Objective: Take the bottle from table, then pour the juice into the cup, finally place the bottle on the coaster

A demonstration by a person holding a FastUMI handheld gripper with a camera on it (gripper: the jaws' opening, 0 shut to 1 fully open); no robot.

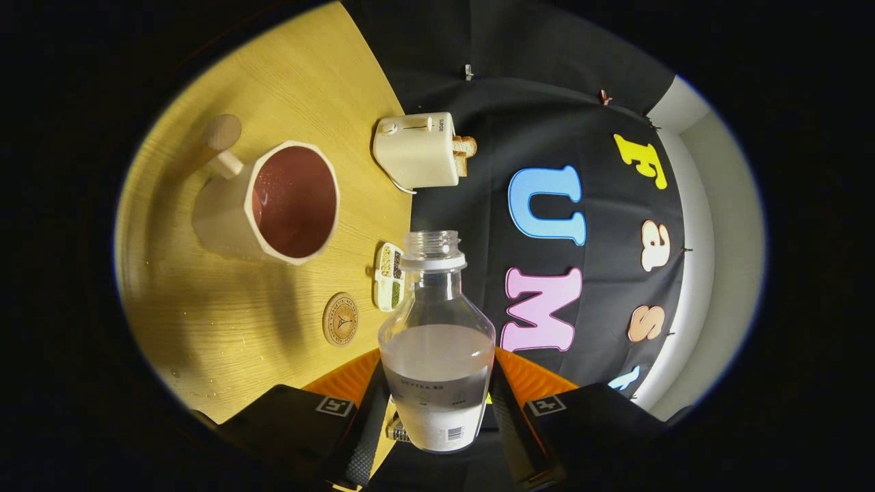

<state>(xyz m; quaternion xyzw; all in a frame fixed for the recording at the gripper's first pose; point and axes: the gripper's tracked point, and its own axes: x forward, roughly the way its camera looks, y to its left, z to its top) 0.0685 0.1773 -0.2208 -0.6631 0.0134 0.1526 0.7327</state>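
Wooden table (225, 321), black cloth wall behind. Gripper (437, 403) clamped on bottle (437, 342), both fingers pressing its lower body; cap off, pale liquid about half. Bottle tipped sideways, mouth short of cup (270, 201). Advance mouth over cup rim, tilt slowly, avoid spill. Coaster (340, 318) near fingers, for later.

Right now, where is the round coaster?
In the gripper view, the coaster lies on the wooden table, beside the held bottle, between the cup and the gripper.
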